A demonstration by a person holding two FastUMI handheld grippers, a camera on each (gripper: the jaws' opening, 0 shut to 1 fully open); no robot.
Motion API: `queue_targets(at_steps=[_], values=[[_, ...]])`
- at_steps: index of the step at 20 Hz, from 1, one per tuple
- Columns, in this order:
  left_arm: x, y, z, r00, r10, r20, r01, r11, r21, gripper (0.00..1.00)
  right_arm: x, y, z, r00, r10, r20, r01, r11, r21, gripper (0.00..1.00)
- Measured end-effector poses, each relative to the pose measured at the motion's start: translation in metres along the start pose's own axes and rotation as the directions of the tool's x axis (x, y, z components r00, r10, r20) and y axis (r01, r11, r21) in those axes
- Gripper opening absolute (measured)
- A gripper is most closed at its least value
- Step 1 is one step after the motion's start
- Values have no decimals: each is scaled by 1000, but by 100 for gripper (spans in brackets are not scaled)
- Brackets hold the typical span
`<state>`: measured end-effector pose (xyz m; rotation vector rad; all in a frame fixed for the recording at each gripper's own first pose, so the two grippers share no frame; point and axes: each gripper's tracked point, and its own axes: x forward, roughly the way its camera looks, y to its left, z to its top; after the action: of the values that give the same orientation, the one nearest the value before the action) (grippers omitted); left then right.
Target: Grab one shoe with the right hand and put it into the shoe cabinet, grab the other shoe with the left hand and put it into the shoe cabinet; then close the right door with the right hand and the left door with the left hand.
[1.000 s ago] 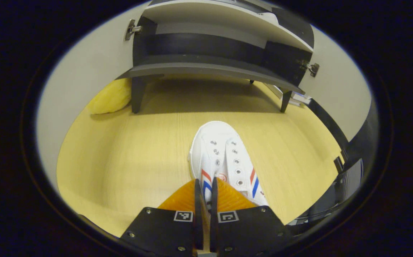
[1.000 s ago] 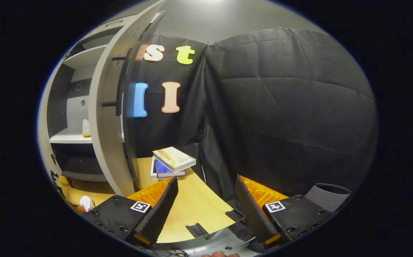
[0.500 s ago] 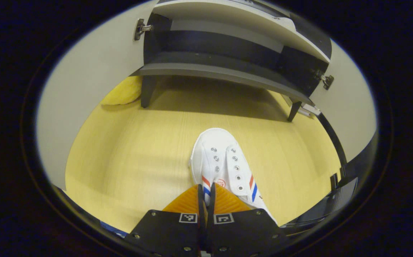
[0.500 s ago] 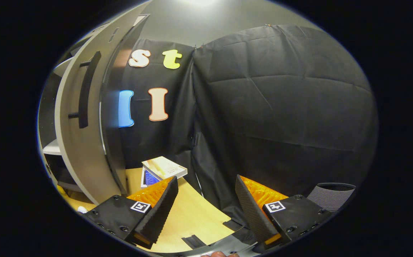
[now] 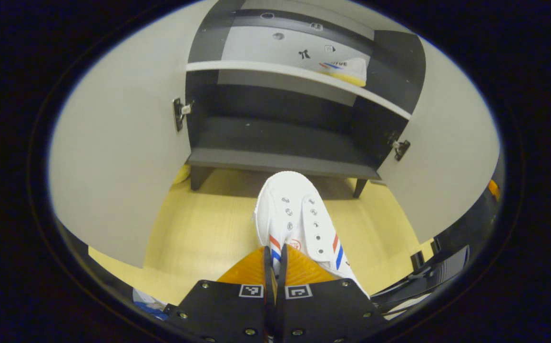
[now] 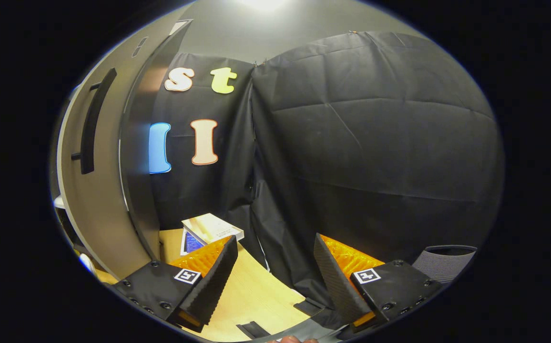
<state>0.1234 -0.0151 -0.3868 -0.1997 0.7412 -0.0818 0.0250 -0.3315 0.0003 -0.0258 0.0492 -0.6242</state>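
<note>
My left gripper is shut on the side wall of a white shoe with red and blue stripes, held off the floor with its toe toward the cabinet. The shoe cabinet stands ahead with both doors swung open; its dark lower shelf is bare. A second white shoe lies on the pale upper shelf at the right. In the right gripper view, my right gripper is open and holds nothing. It faces the black cloth wall, with the cabinet's right door and its dark handle at the left.
The open left door and right door flank the cabinet opening. Books lie stacked on the wooden floor beside the right door. A ribbed grey bin stands at the lower right. A yellow object lies under the cabinet's left corner.
The left gripper has lifted the shoe and tilted up, so the cabinet's lower shelf and the upper-shelf shoe have come into view. The right gripper has swung right, away from the cabinet's inside.
</note>
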Motion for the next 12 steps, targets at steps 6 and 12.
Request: queue_targets(at_steps=[6, 12], values=[[-3, 1, 8, 984, -31, 176, 24, 999, 46, 1, 13, -2, 6, 1000, 7, 18, -7, 1000, 14, 98], [-2, 1, 9, 947, -57, 316, 33, 996, 82, 0, 23, -2, 5, 1000, 19, 23, -20, 1000, 24, 100]])
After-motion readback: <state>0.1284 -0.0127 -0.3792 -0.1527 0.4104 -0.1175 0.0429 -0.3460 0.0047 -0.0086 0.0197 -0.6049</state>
